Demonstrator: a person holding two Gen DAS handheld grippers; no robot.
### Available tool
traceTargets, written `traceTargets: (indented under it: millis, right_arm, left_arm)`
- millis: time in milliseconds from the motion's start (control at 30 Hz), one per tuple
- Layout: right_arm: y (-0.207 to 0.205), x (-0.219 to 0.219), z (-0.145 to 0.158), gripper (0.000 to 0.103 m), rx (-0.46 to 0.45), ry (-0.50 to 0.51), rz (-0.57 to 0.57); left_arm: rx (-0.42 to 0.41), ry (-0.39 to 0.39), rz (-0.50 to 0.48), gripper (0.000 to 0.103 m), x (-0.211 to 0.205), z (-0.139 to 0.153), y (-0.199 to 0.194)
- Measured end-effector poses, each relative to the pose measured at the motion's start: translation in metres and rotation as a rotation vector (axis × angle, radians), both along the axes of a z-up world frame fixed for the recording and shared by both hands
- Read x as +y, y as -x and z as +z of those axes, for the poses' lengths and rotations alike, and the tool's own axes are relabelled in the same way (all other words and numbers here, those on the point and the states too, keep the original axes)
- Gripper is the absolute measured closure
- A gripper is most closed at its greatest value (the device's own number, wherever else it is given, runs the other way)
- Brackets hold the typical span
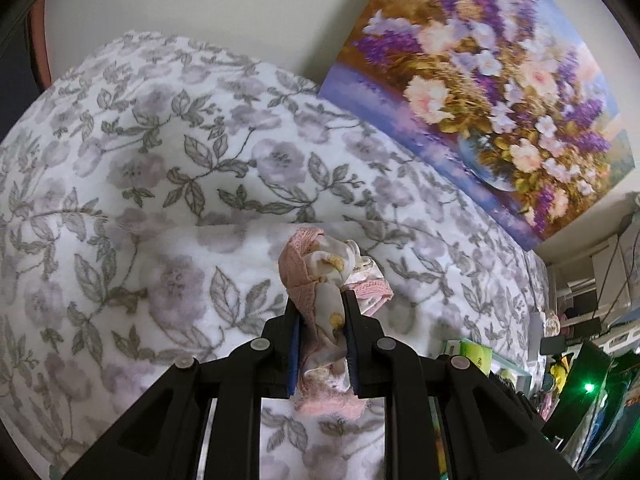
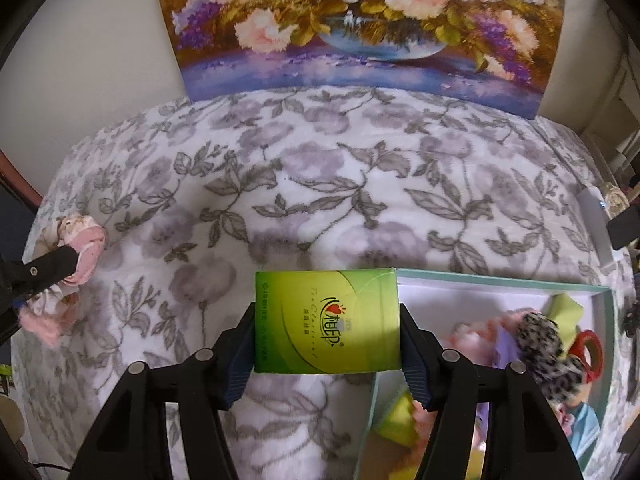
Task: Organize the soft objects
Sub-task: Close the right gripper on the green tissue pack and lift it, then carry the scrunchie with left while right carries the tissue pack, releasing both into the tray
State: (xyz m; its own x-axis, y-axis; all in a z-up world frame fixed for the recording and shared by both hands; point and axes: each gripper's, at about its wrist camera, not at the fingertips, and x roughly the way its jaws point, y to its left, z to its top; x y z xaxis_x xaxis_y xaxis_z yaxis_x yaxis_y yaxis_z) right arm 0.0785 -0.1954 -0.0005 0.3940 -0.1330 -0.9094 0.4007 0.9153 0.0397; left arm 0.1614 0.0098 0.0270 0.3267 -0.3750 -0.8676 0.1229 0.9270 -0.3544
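My left gripper (image 1: pixel 318 296) is shut on a bundle of pink lace and flowered satin cloth (image 1: pixel 320 264), which hangs above the bed. The right wrist view shows the same cloth (image 2: pixel 86 240) and that gripper's finger (image 2: pixel 52 262) at the far left. My right gripper (image 2: pixel 327 309) is shut on a green tissue pack (image 2: pixel 326 332), one pad pressed against each side. The pack is held over the blanket, just left of an open teal box (image 2: pixel 500 280). Inside the box lie soft items, among them a leopard-print piece (image 2: pixel 548 340) and a yellow-green one (image 2: pixel 566 306).
A white blanket with grey leaves and mauve flowers (image 2: pixel 320 184) covers the bed. A flower painting (image 2: pixel 360 20) leans against the wall behind it. A red ring (image 2: pixel 588 348) lies in the box. Cluttered shelves (image 1: pixel 580 300) stand to the right of the bed.
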Motion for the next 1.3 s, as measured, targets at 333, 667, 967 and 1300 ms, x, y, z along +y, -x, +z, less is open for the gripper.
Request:
traceTargets:
  millis: [333, 667, 967, 1300]
  right_arm:
    - [0.046, -0.001, 0.040, 0.037, -0.045, -0.011, -0.025]
    - [0.104, -0.006, 0.052, 0.037, -0.053, -0.013, -0.068]
    - [0.143, -0.018, 0.049, 0.037, -0.049, -0.035, -0.123]
    - [0.166, -0.033, 0.045, 0.037, -0.050, -0.074, -0.164]
  left_arm:
    - [-0.048, 0.020, -0.016, 0.083, -0.001, 0.030, 0.042]
    - [-0.087, -0.001, -0.072, 0.083, -0.006, 0.040, 0.087]
    - [-0.115, -0.035, -0.148, 0.083, -0.031, 0.043, 0.116]
    - [-0.132, -0.087, -0.233, 0.083, -0.065, 0.040, 0.141]
